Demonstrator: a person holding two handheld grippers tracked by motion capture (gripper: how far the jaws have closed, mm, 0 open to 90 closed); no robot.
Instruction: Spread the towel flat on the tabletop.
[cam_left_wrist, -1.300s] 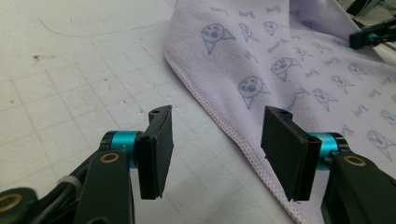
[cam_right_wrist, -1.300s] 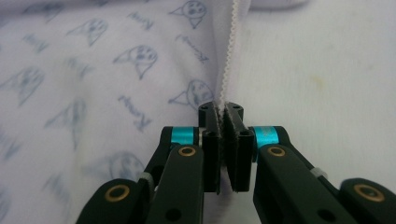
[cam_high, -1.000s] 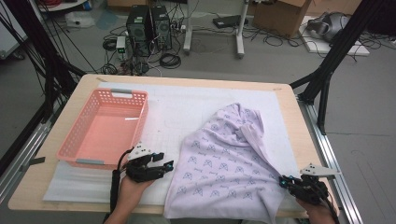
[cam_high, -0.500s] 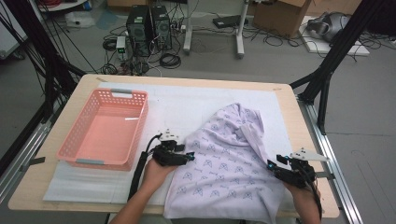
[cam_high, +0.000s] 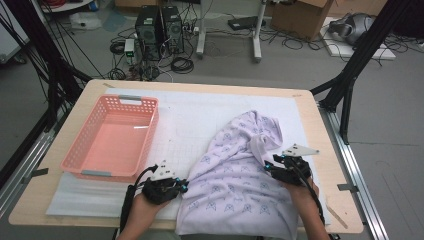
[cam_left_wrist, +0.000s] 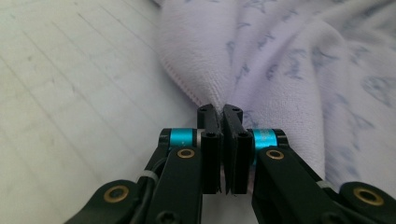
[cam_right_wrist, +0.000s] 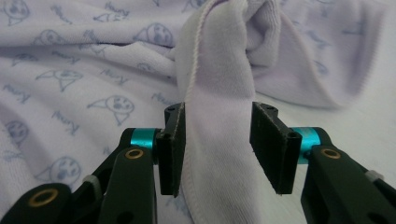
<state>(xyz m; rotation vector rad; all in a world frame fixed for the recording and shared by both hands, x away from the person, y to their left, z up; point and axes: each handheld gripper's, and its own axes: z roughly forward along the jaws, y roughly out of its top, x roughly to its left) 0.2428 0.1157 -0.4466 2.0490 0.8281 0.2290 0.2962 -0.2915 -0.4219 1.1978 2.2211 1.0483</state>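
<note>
Over at the left of the pale wooden table (cam_high: 310, 107) sits a salmon-pink plastic basket with latticed sides (cam_high: 112, 137), resting partly on the white foam sheet (cam_high: 190, 115) that covers most of the tabletop. Just past the basket's near right corner, the person's left hand (cam_high: 145, 205) comes in from the near edge with the left gripper (cam_high: 186, 186), a cable looping off its back. Its tips meet the left hem of the lilac towel printed with small grey cartoon faces (cam_high: 235, 185). In the left gripper view the two black jaws are pressed together with almost no gap, and the towel's stitched hem (cam_left_wrist: 184, 86) runs right down into them, so the left gripper (cam_left_wrist: 223, 112) has just pinched closed on that edge.

The towel itself lies rumpled across the right half of the sheet, bunched to a peak toward the far side and spilling over the near table edge.

On the right, the person's right hand (cam_high: 300, 192) brings the right gripper (cam_high: 267, 167), with its grey three-cornered plate on top, onto the towel's right side, beside a raised fold. In the right gripper view the jaws stand part-way apart, having just been narrowing, with a thick fold of the towel (cam_right_wrist: 219, 130) between them; the left pad touches the cloth, while a sliver of space remains at the right pad, so the right gripper (cam_right_wrist: 219, 116) is not clamped.
</note>
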